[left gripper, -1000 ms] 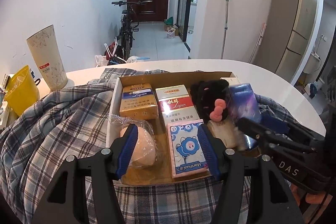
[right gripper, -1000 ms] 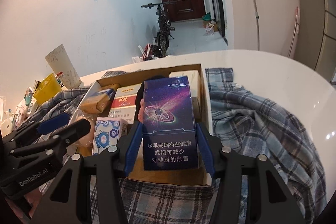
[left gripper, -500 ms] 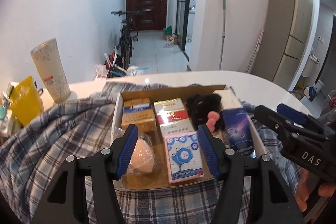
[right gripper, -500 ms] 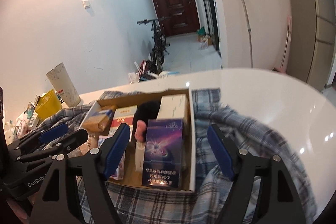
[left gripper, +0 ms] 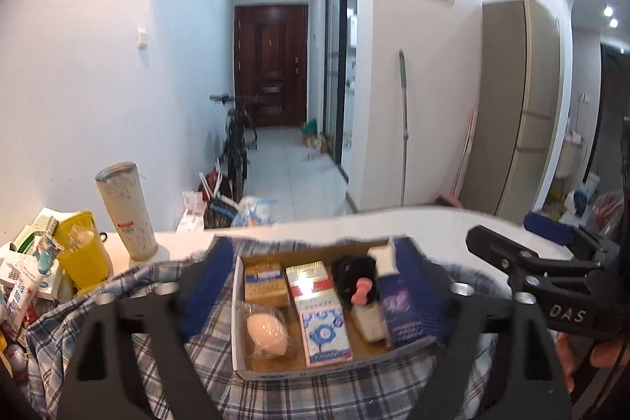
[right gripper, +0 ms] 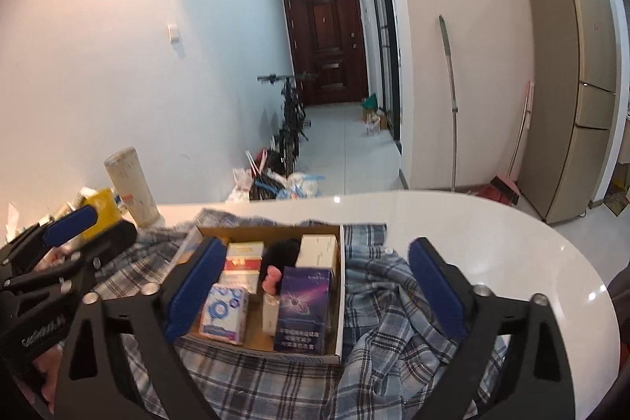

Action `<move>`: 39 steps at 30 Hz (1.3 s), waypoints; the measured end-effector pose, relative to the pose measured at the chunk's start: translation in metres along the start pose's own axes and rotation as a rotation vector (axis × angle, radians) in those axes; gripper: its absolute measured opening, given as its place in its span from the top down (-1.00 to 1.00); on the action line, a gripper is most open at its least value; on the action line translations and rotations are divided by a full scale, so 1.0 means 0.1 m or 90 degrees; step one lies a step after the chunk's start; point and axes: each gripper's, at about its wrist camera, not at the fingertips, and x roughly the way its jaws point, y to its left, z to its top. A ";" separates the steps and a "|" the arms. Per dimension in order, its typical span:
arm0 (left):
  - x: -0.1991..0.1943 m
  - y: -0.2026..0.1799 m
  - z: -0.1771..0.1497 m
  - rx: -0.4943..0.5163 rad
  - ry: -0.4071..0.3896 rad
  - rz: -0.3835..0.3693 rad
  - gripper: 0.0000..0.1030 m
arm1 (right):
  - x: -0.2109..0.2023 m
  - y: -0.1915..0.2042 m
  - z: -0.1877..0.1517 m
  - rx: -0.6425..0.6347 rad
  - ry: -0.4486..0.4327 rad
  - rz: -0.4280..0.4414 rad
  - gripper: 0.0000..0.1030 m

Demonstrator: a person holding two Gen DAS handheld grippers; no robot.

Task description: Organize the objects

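- The left gripper (left gripper: pixel 315 286) is seen with its jaws opening wide; nothing is pressed between them. A second ago the blue-flowered tissue pack (left gripper: pixel 326 335) was framed closely by narrower jaws; it now lies flat in the cardboard box (left gripper: pixel 334 369), free of the pads.
- The right gripper (right gripper: pixel 315 288) is likewise opening, its jaws standing far apart and empty. A second ago the purple cigarette pack (right gripper: pixel 303 306) was clamped upright between them; it now rests inside the box at its right wall, in the lower centre of the right wrist view.
- In the left wrist view the box appears smaller and lower in the frame than before, and more of the hallway, the brown door (left gripper: pixel 271 65) and the ceiling lights is taken in.
- The box sits on a plaid shirt (right gripper: pixel 393 294) spread over the white surface (right gripper: pixel 512 243). Also held in it are a yellow pack (left gripper: pixel 264 282), a red-and-white pack (left gripper: pixel 311 280), a bagged peach-coloured round item (left gripper: pixel 267 331), a black fuzzy item with a pink bow (left gripper: pixel 356 280) and a white box (right gripper: pixel 318 250) at the far right corner.
- A tall cup (left gripper: pixel 126 211) and a yellow container (left gripper: pixel 84 254) stand at the left of the surface, outside the box.
- The left gripper appears at the left edge of the right wrist view, a hand (right gripper: pixel 47 376) on it.
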 end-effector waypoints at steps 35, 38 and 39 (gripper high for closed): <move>-2.35 -0.02 -0.28 0.015 -0.290 -0.006 -1.00 | -2.03 0.39 -0.41 -0.053 -0.247 0.054 -0.99; -2.24 -0.05 -0.45 0.022 -0.254 -0.037 -1.00 | -2.03 0.43 -0.58 -0.052 -0.264 0.042 -0.99; -2.19 -0.05 -0.51 0.019 -0.243 -0.036 -1.00 | -2.01 0.44 -0.62 -0.059 -0.260 0.042 -0.99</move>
